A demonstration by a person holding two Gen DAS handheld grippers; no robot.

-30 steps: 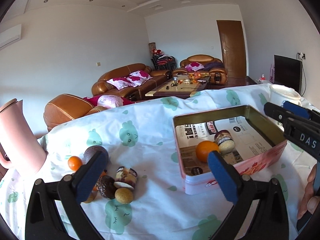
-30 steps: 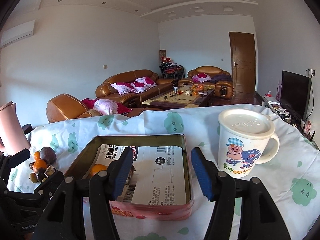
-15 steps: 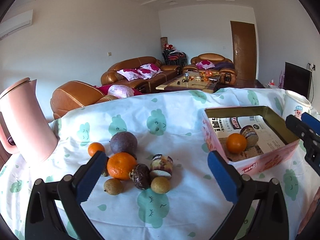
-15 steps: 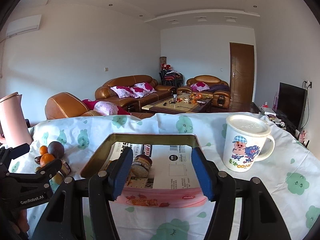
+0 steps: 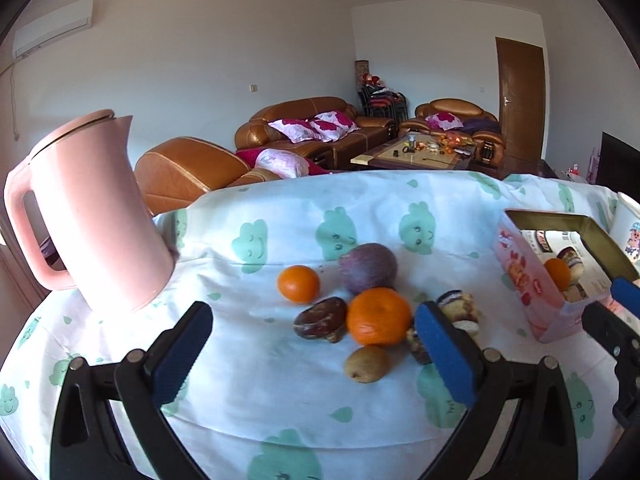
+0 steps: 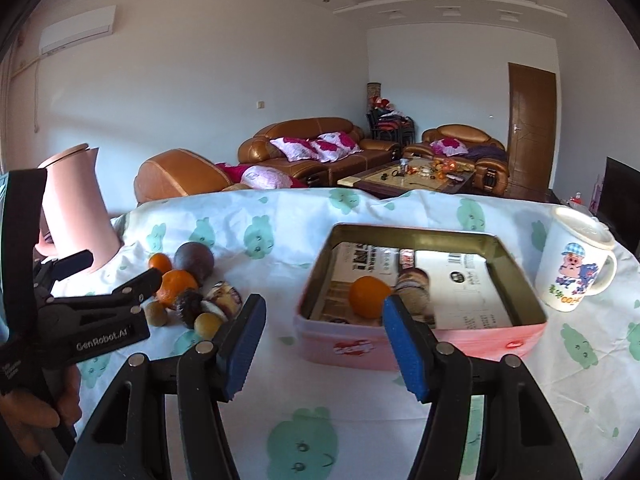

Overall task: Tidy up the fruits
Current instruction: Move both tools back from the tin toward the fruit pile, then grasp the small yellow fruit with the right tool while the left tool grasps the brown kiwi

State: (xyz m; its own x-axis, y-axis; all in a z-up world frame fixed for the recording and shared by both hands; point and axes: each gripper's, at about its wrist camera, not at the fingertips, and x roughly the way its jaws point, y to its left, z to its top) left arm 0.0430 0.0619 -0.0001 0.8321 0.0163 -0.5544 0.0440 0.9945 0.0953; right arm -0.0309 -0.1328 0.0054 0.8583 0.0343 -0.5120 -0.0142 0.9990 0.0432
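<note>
A pile of fruit lies on the cloud-print cloth: a large orange (image 5: 378, 316), a small orange (image 5: 298, 283), a purple fruit (image 5: 369, 268), a dark brown fruit (image 5: 320, 319) and a small brown fruit (image 5: 367, 363). My left gripper (image 5: 316, 354) is open and empty just in front of the pile. The pink tin (image 6: 416, 334) holds an orange (image 6: 369, 296) and a wrapped cake (image 6: 414, 284). My right gripper (image 6: 324, 344) is open and empty before the tin's near wall. The pile also shows in the right wrist view (image 6: 178, 282).
A pink kettle (image 5: 86, 216) stands at the left of the table. A white cartoon mug (image 6: 576, 260) stands right of the tin. Wrapped cakes (image 5: 456, 308) lie beside the fruit. Sofas and a coffee table are behind.
My left gripper has swung left from the tin to the fruit pile, which is now centred and closer. My right gripper has drawn back a little from the tin and turned left.
</note>
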